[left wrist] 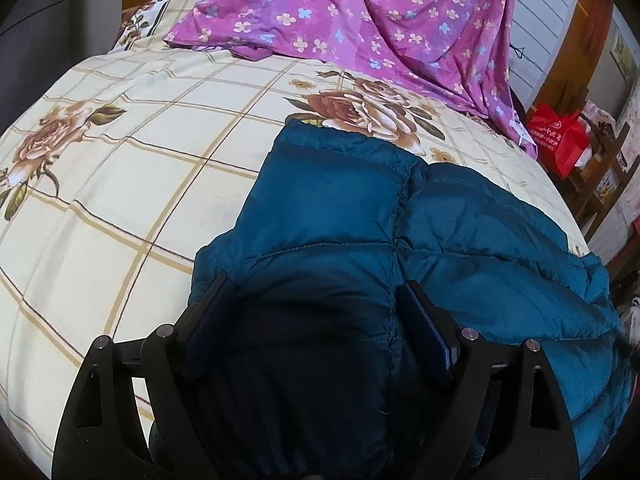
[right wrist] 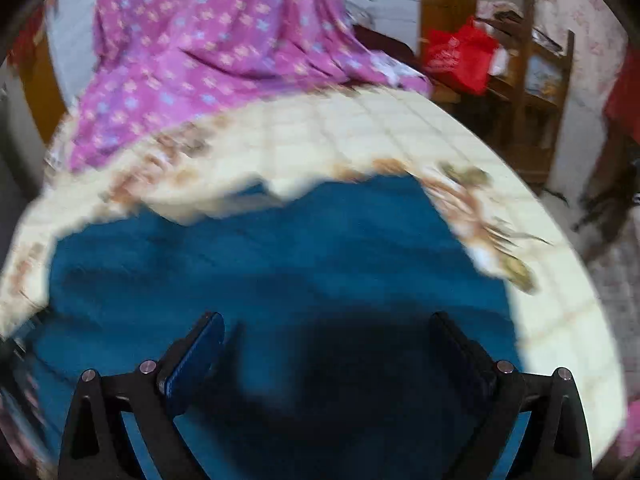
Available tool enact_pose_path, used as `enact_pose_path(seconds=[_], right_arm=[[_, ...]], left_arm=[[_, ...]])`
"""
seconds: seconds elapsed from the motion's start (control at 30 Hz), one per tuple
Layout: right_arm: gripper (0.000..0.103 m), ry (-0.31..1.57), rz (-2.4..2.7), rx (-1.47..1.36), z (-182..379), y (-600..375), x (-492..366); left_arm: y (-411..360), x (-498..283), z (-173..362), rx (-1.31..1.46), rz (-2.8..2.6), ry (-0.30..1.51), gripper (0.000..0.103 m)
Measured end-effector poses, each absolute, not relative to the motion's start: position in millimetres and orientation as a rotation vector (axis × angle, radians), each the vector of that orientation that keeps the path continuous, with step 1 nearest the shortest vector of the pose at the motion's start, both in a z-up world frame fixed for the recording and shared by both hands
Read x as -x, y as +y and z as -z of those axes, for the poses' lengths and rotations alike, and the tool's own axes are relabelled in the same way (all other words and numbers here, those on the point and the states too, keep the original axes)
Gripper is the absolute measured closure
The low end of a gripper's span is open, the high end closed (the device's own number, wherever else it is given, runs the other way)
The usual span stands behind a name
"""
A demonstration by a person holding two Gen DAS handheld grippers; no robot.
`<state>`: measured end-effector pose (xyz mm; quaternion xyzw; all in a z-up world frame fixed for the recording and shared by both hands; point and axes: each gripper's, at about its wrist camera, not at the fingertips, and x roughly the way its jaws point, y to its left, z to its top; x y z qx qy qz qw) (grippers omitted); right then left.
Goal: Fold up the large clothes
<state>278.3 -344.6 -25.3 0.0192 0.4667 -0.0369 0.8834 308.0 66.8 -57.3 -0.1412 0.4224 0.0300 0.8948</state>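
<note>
The blue jacket (left wrist: 360, 216) lies folded at lower centre on the bed (left wrist: 120, 184), while the left gripper (left wrist: 316, 300) and right gripper (right wrist: 328, 332) hover spread and empty above, seemingly choosing the next grip.

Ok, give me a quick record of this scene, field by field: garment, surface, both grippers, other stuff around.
garment: blue quilted jacket, lying on the bed
surface: cream floral bedsheet
left gripper: open, over the jacket
right gripper: open, above the jacket; view blurred
other: purple flowered cloth at the bed's far end; red bag beyond the bed
</note>
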Motion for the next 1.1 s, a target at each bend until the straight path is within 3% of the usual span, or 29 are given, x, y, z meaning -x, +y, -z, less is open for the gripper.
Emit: enact_pose_path(seconds=[0.23,0.6,1.1], right_arm=[[0.0,0.94,0.029,-0.298,60.9,-417.4,-243.7],[0.0,0.82,0.029,-0.285,74.1,-407.9,-235.6],[0.0,0.868,-0.016,-0.389,77.8,-417.2,-235.6]], left_arm=[[70.3,-310.6,56.1,0.318,-0.068,0.89,0.018],[70.4,-311.5,54.3,0.32,-0.068,0.897,0.018],[54.3,-316.2,56.5,0.165,-0.059,0.925,0.017]])
